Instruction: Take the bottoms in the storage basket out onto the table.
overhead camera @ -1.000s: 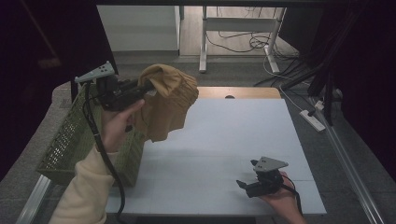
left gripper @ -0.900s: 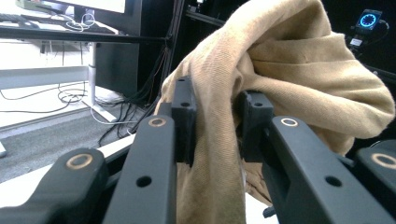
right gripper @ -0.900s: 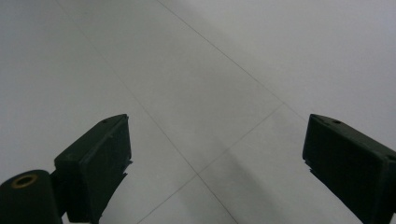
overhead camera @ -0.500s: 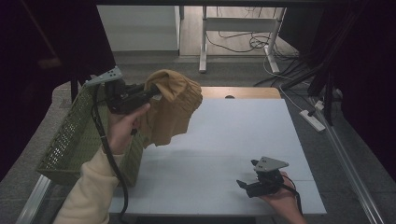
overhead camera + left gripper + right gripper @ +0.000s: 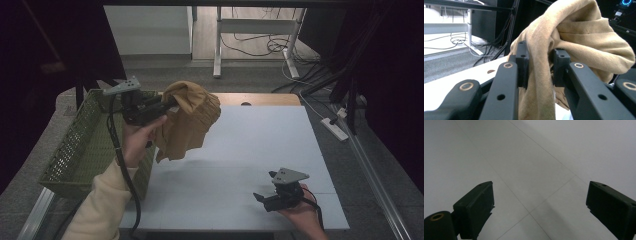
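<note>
Cloth hangs bunched over table's left edge, beside basket, long axis straight down. Your left gripper pinches its top fold. Your right gripper rests spread, empty, near front right corner, well apart. Left is nearer.

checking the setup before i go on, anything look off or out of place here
Nothing is spilled or damaged. The left gripper holds a bunched tan cloth in the air beside the green basket, part of it hanging loose. The right gripper rests open on the bare table.
</note>
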Demonstrator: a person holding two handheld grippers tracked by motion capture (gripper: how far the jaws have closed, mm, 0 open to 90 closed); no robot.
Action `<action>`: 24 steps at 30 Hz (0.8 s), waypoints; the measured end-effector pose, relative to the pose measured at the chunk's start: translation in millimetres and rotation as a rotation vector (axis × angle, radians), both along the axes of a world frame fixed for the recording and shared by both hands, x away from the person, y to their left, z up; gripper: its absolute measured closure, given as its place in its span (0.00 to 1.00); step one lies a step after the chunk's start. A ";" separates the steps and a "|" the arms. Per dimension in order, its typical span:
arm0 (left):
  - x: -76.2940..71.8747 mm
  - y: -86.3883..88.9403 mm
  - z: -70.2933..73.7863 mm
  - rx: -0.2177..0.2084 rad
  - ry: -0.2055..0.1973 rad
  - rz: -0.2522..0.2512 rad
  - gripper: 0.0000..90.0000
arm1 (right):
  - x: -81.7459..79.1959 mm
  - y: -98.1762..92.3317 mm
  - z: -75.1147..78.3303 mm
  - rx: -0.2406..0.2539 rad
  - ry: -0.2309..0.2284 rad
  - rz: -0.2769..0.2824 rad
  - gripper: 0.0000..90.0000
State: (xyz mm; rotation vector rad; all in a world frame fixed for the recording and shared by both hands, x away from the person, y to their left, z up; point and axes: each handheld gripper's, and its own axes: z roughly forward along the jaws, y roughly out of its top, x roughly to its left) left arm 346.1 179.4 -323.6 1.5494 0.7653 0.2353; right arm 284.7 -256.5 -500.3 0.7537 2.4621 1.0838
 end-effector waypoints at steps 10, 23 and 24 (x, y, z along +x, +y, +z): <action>4.4 -2.7 -10.1 0.025 0.026 0.007 0.80 | -0.1 0.3 0.0 0.000 0.001 0.000 0.09; 16.3 -23.8 -30.2 0.088 0.072 -0.005 0.80 | -0.2 -0.2 0.4 0.001 -0.003 0.002 0.09; 17.3 -25.5 -32.1 0.090 0.077 -0.008 0.80 | -0.3 -0.1 0.5 0.002 -0.002 0.001 0.09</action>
